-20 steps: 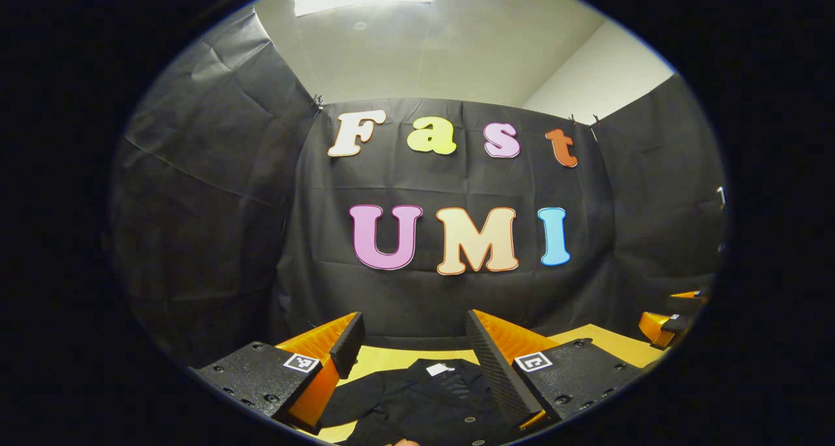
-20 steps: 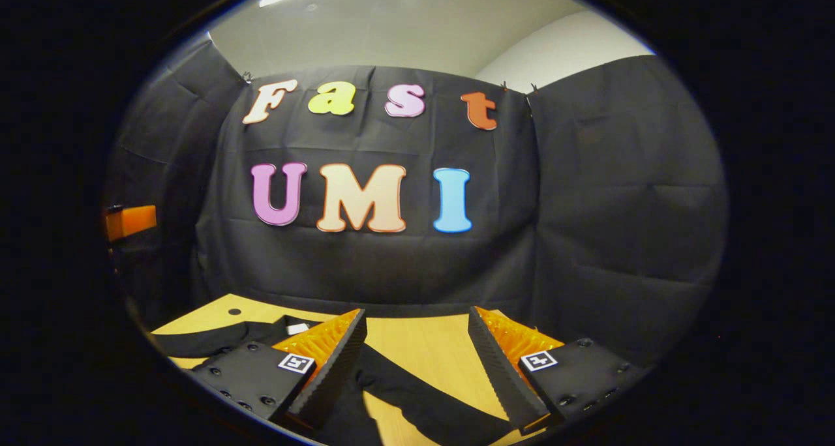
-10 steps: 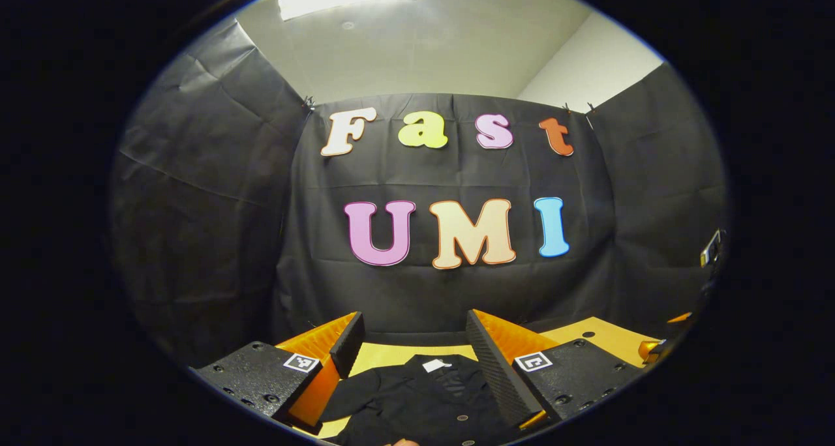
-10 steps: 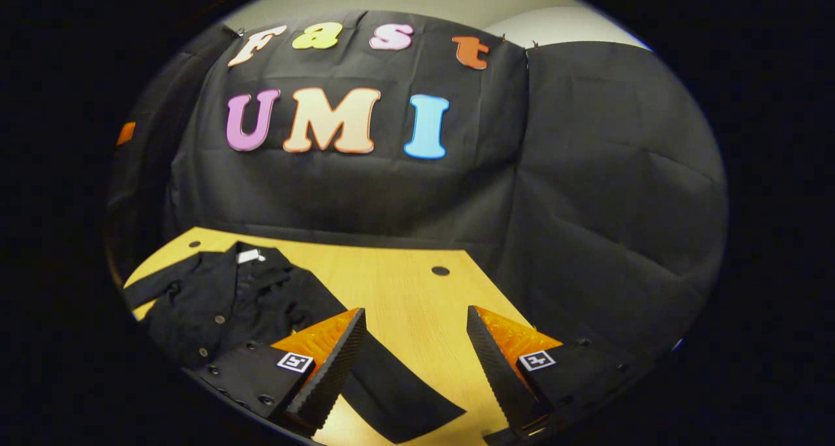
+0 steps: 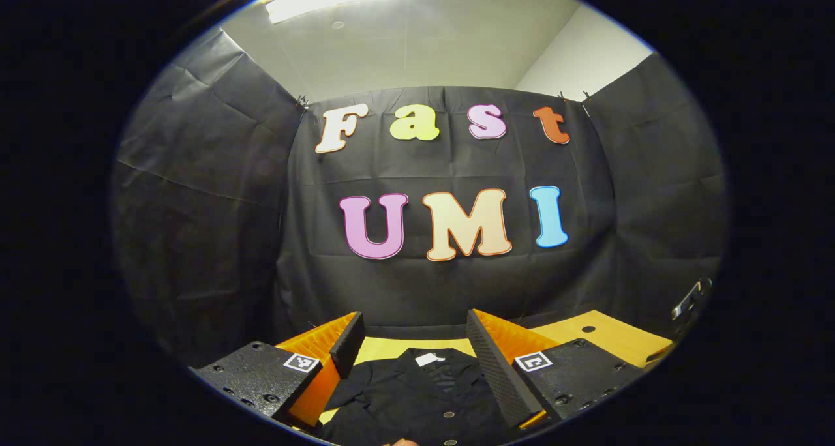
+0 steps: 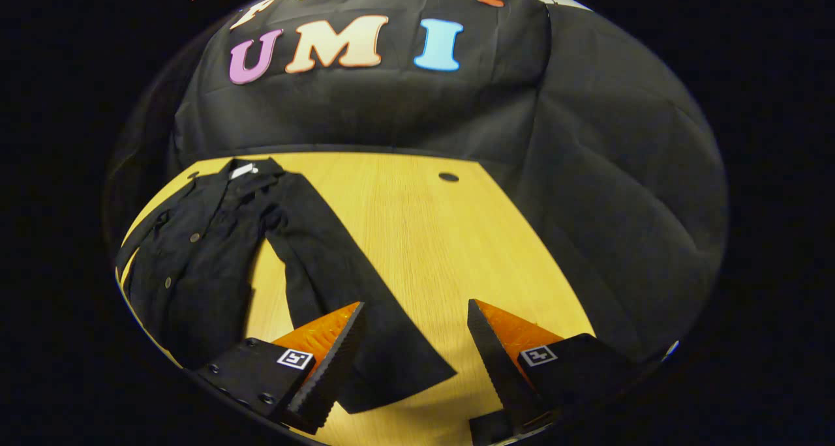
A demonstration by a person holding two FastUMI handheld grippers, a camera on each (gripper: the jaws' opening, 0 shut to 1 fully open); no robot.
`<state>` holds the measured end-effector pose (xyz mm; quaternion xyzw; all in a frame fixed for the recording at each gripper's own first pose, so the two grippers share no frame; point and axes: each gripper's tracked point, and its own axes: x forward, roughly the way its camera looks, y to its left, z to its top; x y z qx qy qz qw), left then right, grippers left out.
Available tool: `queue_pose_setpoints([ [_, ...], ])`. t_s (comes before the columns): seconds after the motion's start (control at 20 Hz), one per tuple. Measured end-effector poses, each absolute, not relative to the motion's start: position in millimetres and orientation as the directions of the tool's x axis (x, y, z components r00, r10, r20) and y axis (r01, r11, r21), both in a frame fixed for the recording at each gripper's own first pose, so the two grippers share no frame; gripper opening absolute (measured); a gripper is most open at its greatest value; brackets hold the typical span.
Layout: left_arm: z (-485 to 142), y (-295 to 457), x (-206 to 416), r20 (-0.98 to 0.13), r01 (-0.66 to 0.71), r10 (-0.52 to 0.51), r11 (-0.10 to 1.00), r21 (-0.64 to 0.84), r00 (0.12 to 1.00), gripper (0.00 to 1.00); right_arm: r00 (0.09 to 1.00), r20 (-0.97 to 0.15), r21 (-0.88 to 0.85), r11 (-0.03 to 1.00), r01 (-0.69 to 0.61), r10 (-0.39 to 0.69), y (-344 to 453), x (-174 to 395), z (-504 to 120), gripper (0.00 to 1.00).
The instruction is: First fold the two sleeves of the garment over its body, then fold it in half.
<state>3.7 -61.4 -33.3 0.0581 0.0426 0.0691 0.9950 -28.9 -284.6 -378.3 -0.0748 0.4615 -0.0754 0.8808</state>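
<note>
A black button-up garment (image 6: 196, 250) lies flat on the wooden table (image 6: 417, 237), collar with a white tag (image 6: 242, 170) toward the back wall. One long sleeve (image 6: 352, 302) stretches out toward the camera in the right gripper view. My right gripper (image 6: 415, 341) hovers open above the sleeve's cuff end, nothing between its fingers. In the left gripper view the garment's collar and front (image 5: 417, 394) lie below my left gripper (image 5: 412, 345), which stands open and empty above it.
The table has a small round hole (image 6: 448, 177) near its back edge. Black cloth walls close the booth behind and on both sides. Bare wood (image 6: 456, 257) lies to the right of the sleeve.
The right gripper view has tilted downward, bringing the whole garment and its outstretched sleeve into sight. The left gripper has barely shifted. Both stay open.
</note>
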Motion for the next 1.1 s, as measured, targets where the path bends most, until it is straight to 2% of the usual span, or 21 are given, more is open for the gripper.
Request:
queue_pose_setpoints([
  [0.35,-38.1,-75.7,5.0,-0.084,-0.129,0.14,0.984,0.126,0.987,0.93,0.428,-0.891,-0.149,0.988,0.046,-0.155,-293.2,-72.2,-426.0,0.99],
  [0.5,-41.7,-73.3,3.9,-0.092,-0.136,0.147,0.984,0.117,0.985,0.97,0.416,-0.904,-0.091,0.995,0.034,-0.097,-288.1,-69.7,-429.3,0.98],
  [0.55,-42.2,-70.7,3.6,-0.092,-0.139,0.15,0.984,0.115,0.984,0.95,0.41,-0.91,-0.06,0.998,0.03,-0.067,-283.9,-69.7,-431.2,0.95],
  [0.65,-41.0,-62.1,3.3,-0.09,-0.146,0.157,0.983,0.115,0.984,0.95,0.424,-0.905,-0.04,0.999,0.012,-0.041,-280.6,-65.3,-432.1,0.76],
  [0.8,-41.1,-43.0,2.3,-0.083,-0.158,0.168,0.981,0.117,0.982,0.97,0.443,-0.896,0.002,0.998,0.062,-0.026,-275.6,-60.0,-434.2,0.24],
  [0.85,-38.7,-33.9,2.6,-0.078,-0.166,0.176,0.979,0.117,0.981,0.95,0.437,-0.899,0.023,0.994,0.104,-0.025,-272.3,-61.1,-431.8,0.07],
  [0.95,-37.0,-15.4,2.6,-0.075,-0.184,0.193,0.976,0.119,0.978,0.97,0.465,-0.885,0.076,0.981,0.18,-0.017,-263.1,-51.9,-416.7,0.05],
  [1.1,-33.6,12.5,-0.4,-0.068,-0.207,0.217,0.97,0.128,0.974,0.97,0.556,-0.831,0.103,0.976,0.194,-0.023,-251.0,-16.0,-378.8,0.05],
])
